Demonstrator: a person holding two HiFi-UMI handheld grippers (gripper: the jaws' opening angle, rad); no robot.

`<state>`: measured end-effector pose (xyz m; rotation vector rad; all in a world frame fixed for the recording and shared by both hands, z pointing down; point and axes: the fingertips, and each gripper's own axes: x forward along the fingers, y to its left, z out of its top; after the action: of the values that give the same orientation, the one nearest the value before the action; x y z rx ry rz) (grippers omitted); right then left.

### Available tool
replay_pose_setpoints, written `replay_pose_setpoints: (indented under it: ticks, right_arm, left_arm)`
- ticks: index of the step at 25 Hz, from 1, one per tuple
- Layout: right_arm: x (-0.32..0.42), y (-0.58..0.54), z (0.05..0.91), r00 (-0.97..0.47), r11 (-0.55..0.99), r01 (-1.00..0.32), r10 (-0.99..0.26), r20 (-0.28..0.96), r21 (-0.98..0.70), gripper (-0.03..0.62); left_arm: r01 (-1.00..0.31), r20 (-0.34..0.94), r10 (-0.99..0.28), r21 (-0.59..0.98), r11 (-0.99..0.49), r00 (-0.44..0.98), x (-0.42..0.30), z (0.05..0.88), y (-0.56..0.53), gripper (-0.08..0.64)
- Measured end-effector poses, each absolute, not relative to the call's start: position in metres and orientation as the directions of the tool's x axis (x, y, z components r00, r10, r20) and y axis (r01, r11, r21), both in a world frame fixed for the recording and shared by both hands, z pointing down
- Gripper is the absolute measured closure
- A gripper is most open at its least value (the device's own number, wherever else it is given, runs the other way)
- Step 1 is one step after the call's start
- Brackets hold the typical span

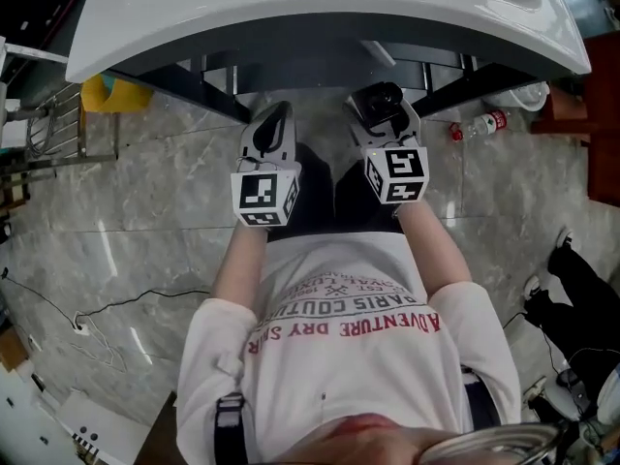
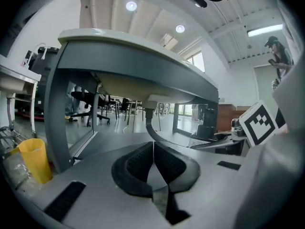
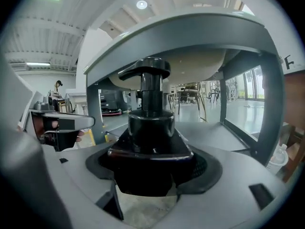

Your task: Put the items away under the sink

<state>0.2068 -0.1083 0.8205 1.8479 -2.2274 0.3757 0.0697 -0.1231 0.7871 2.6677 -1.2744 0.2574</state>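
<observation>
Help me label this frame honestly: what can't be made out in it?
- Space under the sink: head view, the sink itself covers it from above.
- Pump bottle base: right gripper view, the right gripper clamps around it.
- Floor bottle label: head view, too small.
- Yellow cup contents: left gripper view, seen side-on.

A bottle (image 1: 478,124) lies on the marble floor (image 1: 145,221) at right. A metal rack (image 1: 48,129) stands left.
</observation>
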Motion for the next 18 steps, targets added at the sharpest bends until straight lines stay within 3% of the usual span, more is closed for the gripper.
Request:
replay_pose_setpoints:
  ticks: [18]
  right_arm:
    - [0.157, -0.227, 0.867, -0.147, 0.148, -0.989, -0.920, 0.364, -0.027, 0.221]
  left_arm:
    - [-0.843, 0.218, -0.816, 0.075, -0.533, 0.535, -0.001, 0.822, -0.169, 0.533]
